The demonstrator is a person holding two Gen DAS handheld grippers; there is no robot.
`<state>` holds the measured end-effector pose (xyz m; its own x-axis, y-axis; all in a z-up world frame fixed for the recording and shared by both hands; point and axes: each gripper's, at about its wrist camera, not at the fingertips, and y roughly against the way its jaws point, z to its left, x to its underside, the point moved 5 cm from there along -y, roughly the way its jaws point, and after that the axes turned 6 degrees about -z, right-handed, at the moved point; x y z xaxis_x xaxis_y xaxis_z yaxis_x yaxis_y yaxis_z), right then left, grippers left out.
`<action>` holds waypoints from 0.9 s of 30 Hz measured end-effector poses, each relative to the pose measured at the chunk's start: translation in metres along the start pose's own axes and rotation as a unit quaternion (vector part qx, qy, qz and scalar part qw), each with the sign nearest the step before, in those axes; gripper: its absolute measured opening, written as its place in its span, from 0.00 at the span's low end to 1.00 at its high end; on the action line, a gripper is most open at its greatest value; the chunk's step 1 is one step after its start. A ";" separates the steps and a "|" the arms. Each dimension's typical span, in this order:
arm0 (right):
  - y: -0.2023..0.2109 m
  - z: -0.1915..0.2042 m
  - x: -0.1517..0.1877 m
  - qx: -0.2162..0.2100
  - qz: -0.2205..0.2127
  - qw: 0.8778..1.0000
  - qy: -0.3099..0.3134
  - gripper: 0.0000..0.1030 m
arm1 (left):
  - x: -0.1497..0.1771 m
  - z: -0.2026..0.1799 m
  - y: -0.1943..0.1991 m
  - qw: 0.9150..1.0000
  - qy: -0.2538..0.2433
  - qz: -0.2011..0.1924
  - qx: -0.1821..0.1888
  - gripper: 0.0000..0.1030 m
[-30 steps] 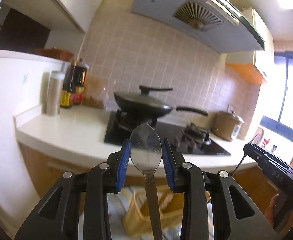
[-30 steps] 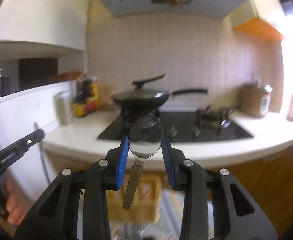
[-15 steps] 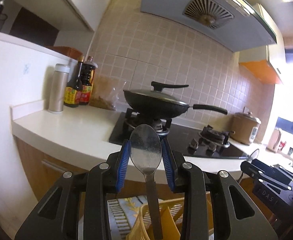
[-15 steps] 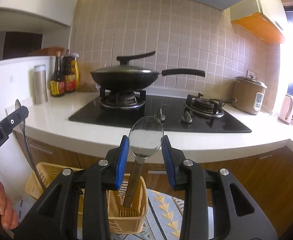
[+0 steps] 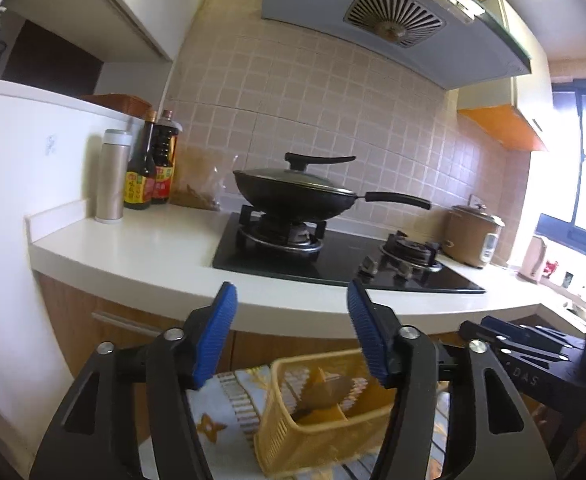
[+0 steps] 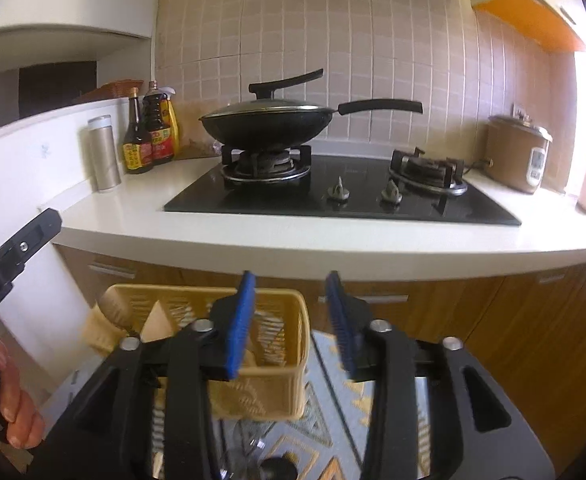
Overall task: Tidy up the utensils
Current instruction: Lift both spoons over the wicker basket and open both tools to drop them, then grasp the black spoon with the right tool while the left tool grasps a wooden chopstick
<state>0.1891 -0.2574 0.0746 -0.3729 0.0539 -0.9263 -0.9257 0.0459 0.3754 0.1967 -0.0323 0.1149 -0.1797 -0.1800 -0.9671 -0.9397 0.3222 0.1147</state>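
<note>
Both my claws are opening with nothing between them: left claw (image 5: 291, 330), right claw (image 6: 291, 322). A spoon (image 5: 325, 390) lies in the yellow basket (image 5: 313, 436) on the rug below the counter's front edge; I'd lift straight up to clear its rim.

Two matching handheld grippers: left gripper (image 5: 291, 328) and right gripper (image 6: 291, 320). Matte black plastic frames with triangular cut-outs, silver round screws at the pivots, ribbed blue pads (image 5: 217, 332) on each finger. White lettering printed along one black side.
</note>
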 end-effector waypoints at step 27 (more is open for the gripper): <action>-0.017 -0.017 0.155 -0.064 0.362 0.927 -0.074 0.46 | 0.197 0.016 0.008 0.888 -0.026 0.456 0.041 0.47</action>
<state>0.1457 -0.2665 -0.0760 -0.8952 0.1604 -0.4159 -0.4403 -0.1735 0.8809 0.1579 -0.0506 -0.0781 -0.8405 0.2334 -0.4889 -0.3843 0.3794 0.8417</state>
